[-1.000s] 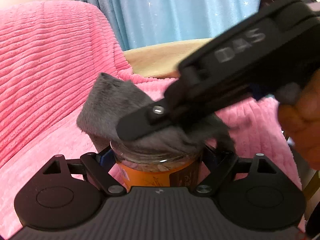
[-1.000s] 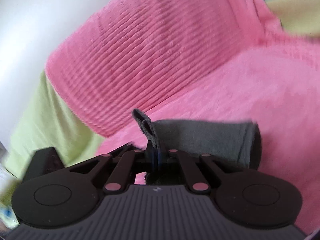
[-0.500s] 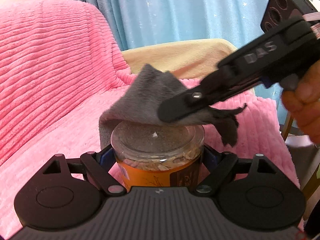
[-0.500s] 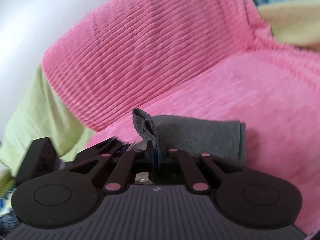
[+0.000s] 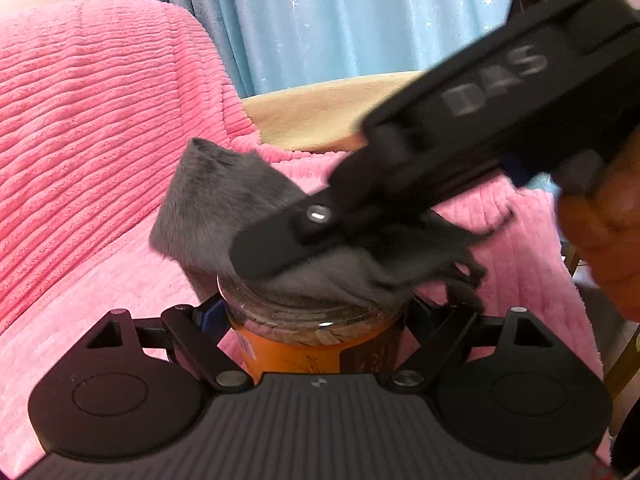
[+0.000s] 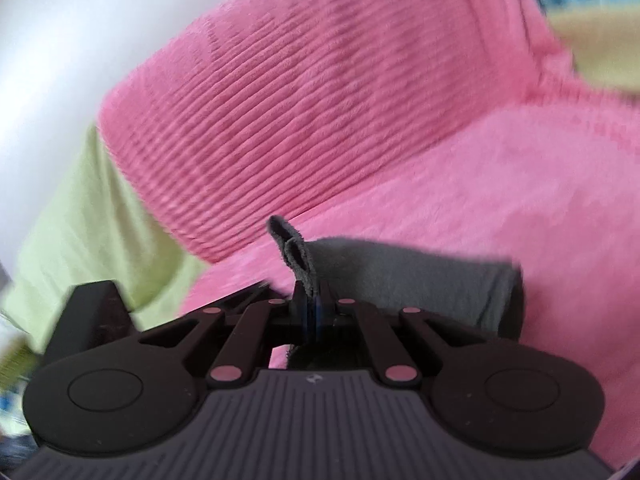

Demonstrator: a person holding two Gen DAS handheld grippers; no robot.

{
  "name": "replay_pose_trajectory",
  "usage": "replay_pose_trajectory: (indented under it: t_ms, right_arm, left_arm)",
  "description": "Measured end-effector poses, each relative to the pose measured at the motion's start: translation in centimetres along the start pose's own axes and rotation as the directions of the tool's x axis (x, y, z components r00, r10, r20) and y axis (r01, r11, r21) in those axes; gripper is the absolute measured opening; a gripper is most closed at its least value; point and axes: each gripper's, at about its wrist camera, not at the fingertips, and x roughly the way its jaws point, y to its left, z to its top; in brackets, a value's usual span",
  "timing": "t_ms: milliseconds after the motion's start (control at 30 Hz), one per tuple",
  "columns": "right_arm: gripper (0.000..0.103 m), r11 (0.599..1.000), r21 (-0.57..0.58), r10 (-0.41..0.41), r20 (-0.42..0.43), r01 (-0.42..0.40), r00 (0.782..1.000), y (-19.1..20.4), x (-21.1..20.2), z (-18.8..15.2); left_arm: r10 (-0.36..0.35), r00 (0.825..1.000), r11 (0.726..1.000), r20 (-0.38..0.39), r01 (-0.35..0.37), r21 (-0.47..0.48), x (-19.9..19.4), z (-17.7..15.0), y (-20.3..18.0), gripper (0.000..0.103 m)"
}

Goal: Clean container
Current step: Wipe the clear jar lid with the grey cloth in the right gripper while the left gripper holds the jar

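Left wrist view, from left to right: a pink ribbed blanket covers the seat and backrest; at centre the left gripper is clenched on the container, a clear jar with an orange label, one finger against each side. A grey cloth lies draped over the container's transparent lid, touching it. From upper right the right gripper slants down onto the cloth, its black body marked with blurred letters; a hand holds its handle at the far right edge. Behind, a blue star-printed curtain and a tan cushion.

Right wrist view, from left to right: a light green fabric, then the pink blanket; low at centre the right gripper is closed tightly, grasping a fold of the grey cloth, which spreads to the right. The container is hidden here.
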Motion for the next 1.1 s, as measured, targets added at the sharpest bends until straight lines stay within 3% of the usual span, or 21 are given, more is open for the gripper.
replay_pose_trajectory:
  t_ms: [100, 267, 500, 767, 867, 1000, 1100]
  right_arm:
    - [0.0, 0.995, -0.07, -0.066, 0.021, 0.068, 0.998, 0.0, 0.0, 0.3]
    - [0.0, 0.995, -0.06, -0.085, 0.013, 0.086, 0.996, -0.8, -1.7, 0.2]
    - [0.001, 0.998, 0.062, 0.015, -0.027, -0.014, 1.0, -2.2, -3.9, -0.7]
    - [0.001, 0.982, 0.159, 0.109, -0.023, -0.104, 0.994, -1.6, -1.7, -1.4]
    - [0.0, 0.99, 0.118, 0.08, -0.008, -0.078, 0.997, -1.0, -0.8, -1.0]
    - [0.0, 1.0, 0.005, -0.02, 0.031, 0.02, 0.999, -0.5, -0.5, -0.5]
    - [0.0, 0.999, -0.005, -0.051, 0.036, 0.051, 0.998, -1.4, -1.2, -0.2]
  left_arm:
    - [-0.007, 1.0, 1.0, 0.0, 0.007, -0.014, 0.2, 0.2, 0.3, 0.085]
    - [-0.01, 1.0, 1.0, 0.001, 0.01, -0.008, 0.0, 0.0, 0.2, 0.085]
    - [-0.008, 1.0, 1.0, 0.003, 0.008, 0.007, 0.0, -0.2, 0.1, 0.085]
    - [-0.003, 1.0, 1.0, -0.003, 0.003, -0.002, 0.1, -0.3, 0.3, 0.085]
    - [-0.002, 1.0, 1.0, -0.003, 0.002, -0.001, 0.0, -0.4, 0.3, 0.085]
    - [0.024, 1.0, 1.0, -0.007, -0.024, -0.009, 1.7, 0.6, -0.4, 0.085]
    - [0.023, 1.0, 1.0, -0.006, -0.023, -0.013, 1.6, 0.6, -0.9, 0.085]
